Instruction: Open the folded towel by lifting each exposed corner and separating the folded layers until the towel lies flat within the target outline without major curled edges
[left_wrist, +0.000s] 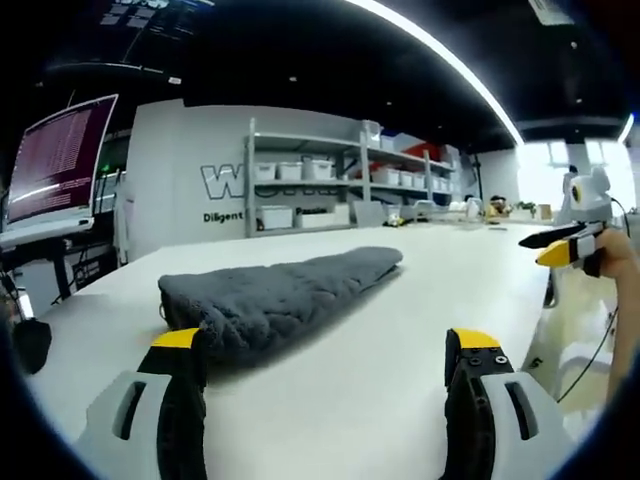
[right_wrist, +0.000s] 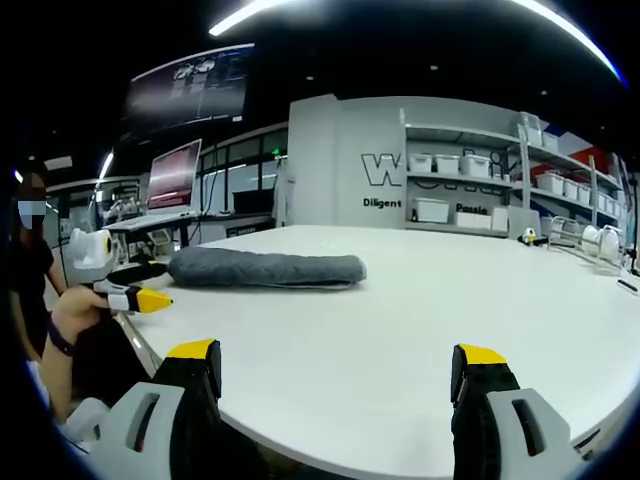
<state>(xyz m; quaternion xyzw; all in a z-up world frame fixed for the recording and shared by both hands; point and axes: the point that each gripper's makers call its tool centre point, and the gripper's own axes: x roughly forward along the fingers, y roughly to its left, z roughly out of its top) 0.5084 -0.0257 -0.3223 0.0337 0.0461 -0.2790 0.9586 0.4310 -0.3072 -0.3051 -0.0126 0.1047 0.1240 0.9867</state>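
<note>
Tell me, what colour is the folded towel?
Dark grey towel, seen best in the left gripper view.

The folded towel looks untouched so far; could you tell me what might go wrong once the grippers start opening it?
1. The gray towel lies bunched in a thick roll with no clear corner showing, so the open left gripper, already near it, may pinch several layers at once.
2. The right gripper is open and well back from the towel, so it may drag the towel across the smooth white table rather than unfold it.
3. No target outline is visible, so placement may drift.
</note>
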